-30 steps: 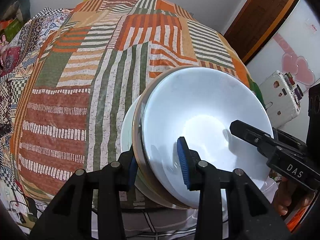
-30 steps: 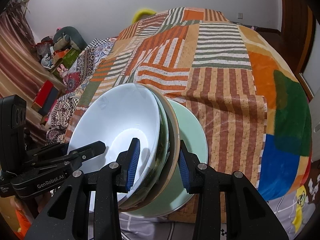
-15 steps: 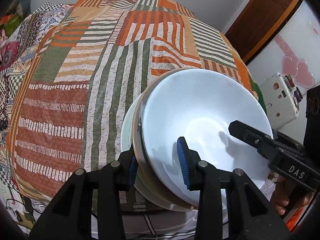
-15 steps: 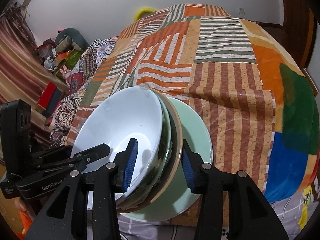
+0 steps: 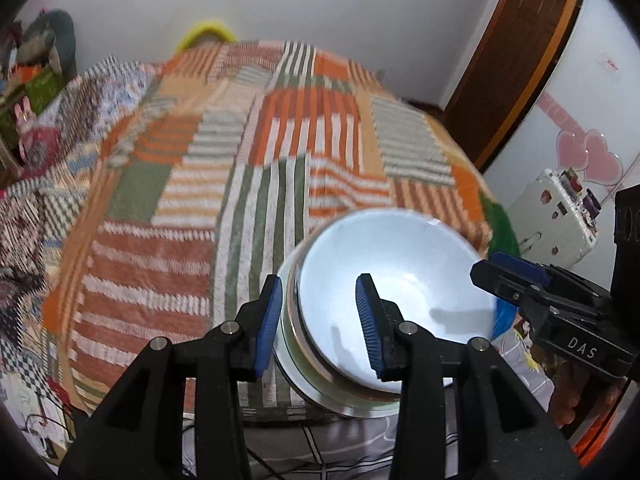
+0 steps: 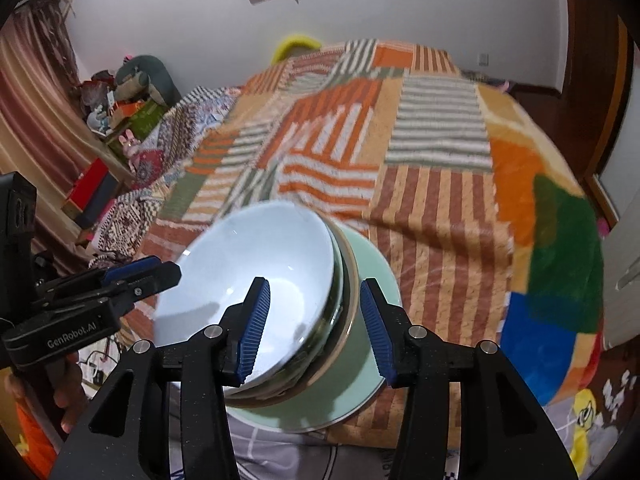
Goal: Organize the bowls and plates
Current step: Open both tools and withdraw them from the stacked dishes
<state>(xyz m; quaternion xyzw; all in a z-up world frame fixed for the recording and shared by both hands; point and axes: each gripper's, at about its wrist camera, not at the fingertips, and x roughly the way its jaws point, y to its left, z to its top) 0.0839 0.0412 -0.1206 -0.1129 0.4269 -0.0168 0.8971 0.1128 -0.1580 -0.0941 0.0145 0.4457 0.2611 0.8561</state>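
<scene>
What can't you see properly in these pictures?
1. Dishes under the white bowl: both views show only rim edges; the bowl covers the rest, so they cannot be counted.
2. Left tongs: left view, pads overlap the rims; squeezing or not is unclear.
3. Green plate: right view, the stack covers most of it.
4. Patchwork blanket: left view, blurred.

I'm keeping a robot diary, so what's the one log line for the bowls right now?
stack: white bowl topmost, green plate lowest | right gripper: astride rim, jaws just opening, open | left gripper: astride rim, grip unclear
</scene>
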